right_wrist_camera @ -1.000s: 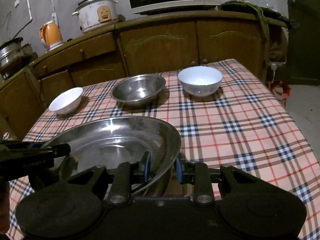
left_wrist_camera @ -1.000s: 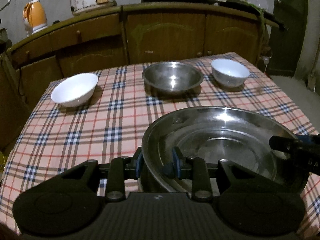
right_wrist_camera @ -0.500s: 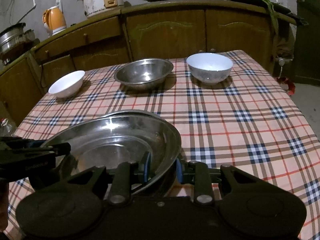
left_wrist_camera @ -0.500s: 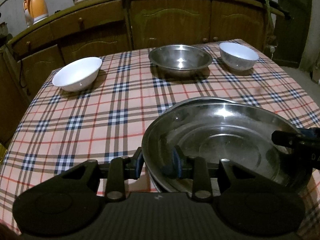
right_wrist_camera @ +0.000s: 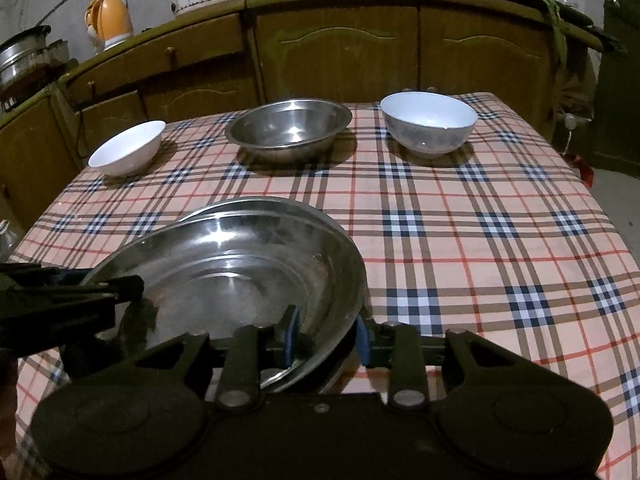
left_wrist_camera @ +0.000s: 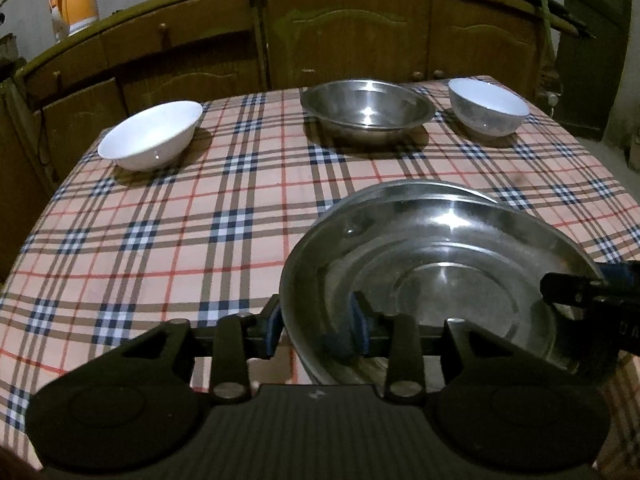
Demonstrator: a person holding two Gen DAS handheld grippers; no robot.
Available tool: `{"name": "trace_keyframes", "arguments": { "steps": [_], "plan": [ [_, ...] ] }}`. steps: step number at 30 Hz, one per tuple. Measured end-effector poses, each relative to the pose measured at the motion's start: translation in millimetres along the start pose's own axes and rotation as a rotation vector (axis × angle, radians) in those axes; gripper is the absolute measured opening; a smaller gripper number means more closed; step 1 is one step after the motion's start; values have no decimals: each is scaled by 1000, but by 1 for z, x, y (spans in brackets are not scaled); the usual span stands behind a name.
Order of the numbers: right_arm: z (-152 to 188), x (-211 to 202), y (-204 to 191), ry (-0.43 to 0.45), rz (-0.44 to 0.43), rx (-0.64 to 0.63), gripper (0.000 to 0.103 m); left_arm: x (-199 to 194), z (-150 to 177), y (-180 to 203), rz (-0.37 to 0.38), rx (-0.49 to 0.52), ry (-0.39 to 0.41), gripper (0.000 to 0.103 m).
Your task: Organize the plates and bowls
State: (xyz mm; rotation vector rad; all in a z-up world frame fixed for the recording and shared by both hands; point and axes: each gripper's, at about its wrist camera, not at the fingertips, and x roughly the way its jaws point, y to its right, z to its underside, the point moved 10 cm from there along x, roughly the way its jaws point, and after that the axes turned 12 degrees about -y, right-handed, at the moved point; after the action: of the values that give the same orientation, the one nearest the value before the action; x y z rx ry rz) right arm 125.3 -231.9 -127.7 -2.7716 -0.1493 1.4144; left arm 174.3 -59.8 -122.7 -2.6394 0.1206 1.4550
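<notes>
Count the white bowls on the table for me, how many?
2. One white bowl sits at the far left of the checked table, the other white bowl at the far right, beside the steel bowl.

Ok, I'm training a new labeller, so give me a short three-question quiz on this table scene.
1. How many bowls stand on the checked tablecloth?
2. True or false: the steel bowl stands between two white ones.
3. What lies under the big steel plate? A: another steel plate. B: a white bowl. C: a towel.
Key: 1: three, the steel bowl plus the left white bowl and the right white bowl. 2: true. 3: A.
</notes>
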Motion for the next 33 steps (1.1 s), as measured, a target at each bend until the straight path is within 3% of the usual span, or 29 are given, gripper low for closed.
{"name": "trace_keyframes", "arguments": {
  "steps": [7, 9, 16, 19, 25, 30, 33],
  "plan": [
    [0, 0, -4, -4, -12, -25, 59, 1, 0, -1, 18, -15, 5, 51],
    [-1, -3, -2, 9, 11, -25, 78, -1, 0, -3, 14, -22, 15, 57],
    [-5, -20, 6, 50, 1, -19, 79, -6, -2, -3, 27, -29, 20, 60],
    [-2, -32, -2, 51, -77, -35, 79, -8, -2, -2, 27, -21, 25, 65],
    [30, -55, -36, 14, -200, -226, 79, -7, -2, -9, 21, -46, 20, 66],
    [48, -56, -56, -13, -192, -373, 79, -8, -2, -11, 22, -51, 20, 66],
    [52, -46, -57, -44, -153, -384, 79, -9, -2, -12, 23, -55, 20, 67]
  ]
}}
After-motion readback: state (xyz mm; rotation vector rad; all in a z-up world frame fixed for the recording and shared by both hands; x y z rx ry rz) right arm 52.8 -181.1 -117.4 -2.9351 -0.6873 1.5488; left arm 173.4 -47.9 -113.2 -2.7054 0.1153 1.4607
